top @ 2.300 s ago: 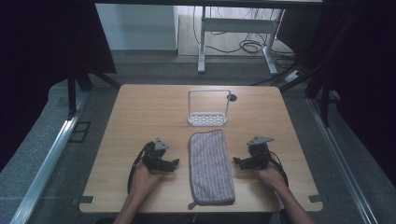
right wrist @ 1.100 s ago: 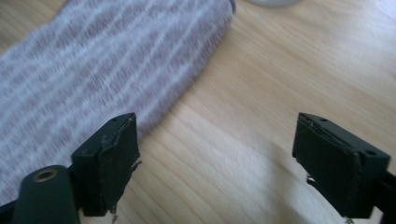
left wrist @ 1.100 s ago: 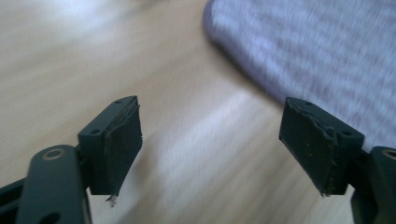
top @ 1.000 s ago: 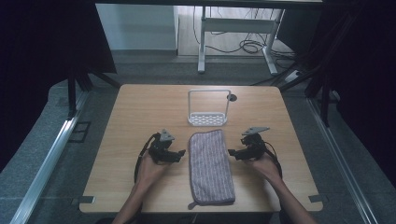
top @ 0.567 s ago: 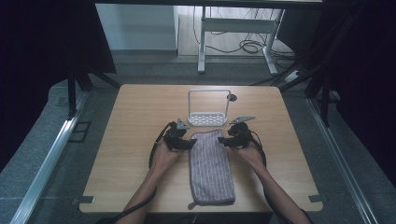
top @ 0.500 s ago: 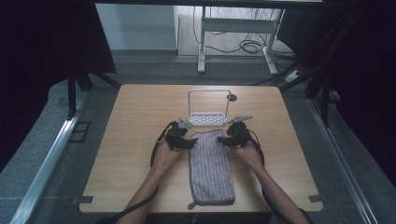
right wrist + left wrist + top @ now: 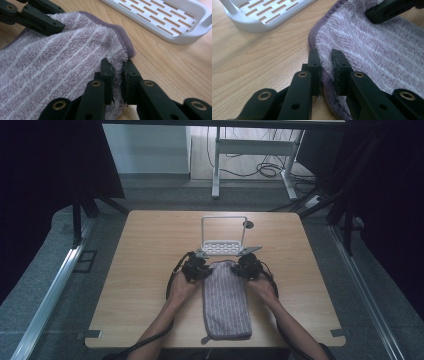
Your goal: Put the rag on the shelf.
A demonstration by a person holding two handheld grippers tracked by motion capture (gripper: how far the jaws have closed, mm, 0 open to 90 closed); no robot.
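Both tongs pinch the far end of the towel (image 7: 226, 300), one at each corner. Our left gripper (image 7: 326, 65) has just closed its jaws on the towel's purple hem, and in the left gripper view the fluffy edge is squeezed between the two black pads. Our right gripper (image 7: 117, 72) has just closed as well, clamping the other far corner, with pile bulging out around its jaws.

From the high view, we see the left gripper (image 7: 196, 268) at about 10 o'clock of the towel and the right gripper (image 7: 248, 266) at about 2 o'clock, both hands resting low on the table (image 7: 150, 250). The towel is pale purple with light stripes and lies lengthwise at the table's middle, its near end close to the 6 o'clock edge.

Just beyond the towel, at 12 o'clock, stands a white slotted rack (image 7: 223, 247) with an upright wire frame, near the grippers but apart from the towel.
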